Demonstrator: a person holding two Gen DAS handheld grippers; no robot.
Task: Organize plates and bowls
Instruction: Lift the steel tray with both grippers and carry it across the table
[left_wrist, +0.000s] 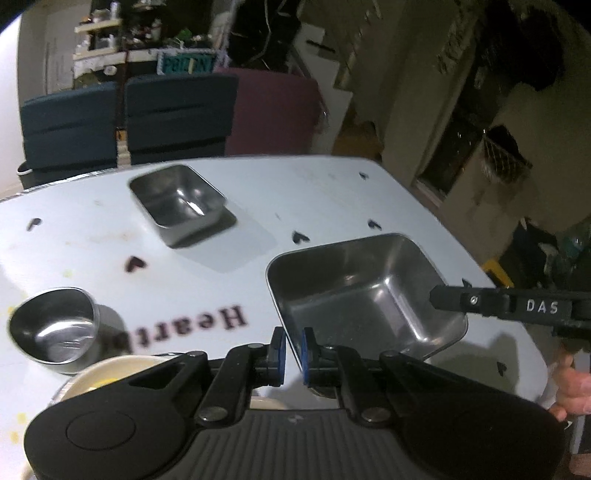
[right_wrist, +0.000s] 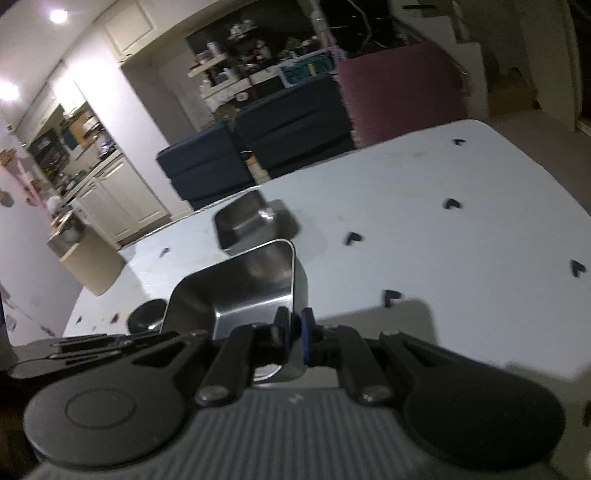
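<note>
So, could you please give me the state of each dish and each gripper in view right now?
Held square steel dish: empty, lifted off the table, tilted, gripped on two rims.
Left gripper: shut on the dish's near rim.
Right gripper: shut on the dish's rim.
Far square steel dish: empty, upright on the white table.
Round steel bowl: empty, upright on the table.
Cream plate: mostly hidden behind the left gripper.
</note>
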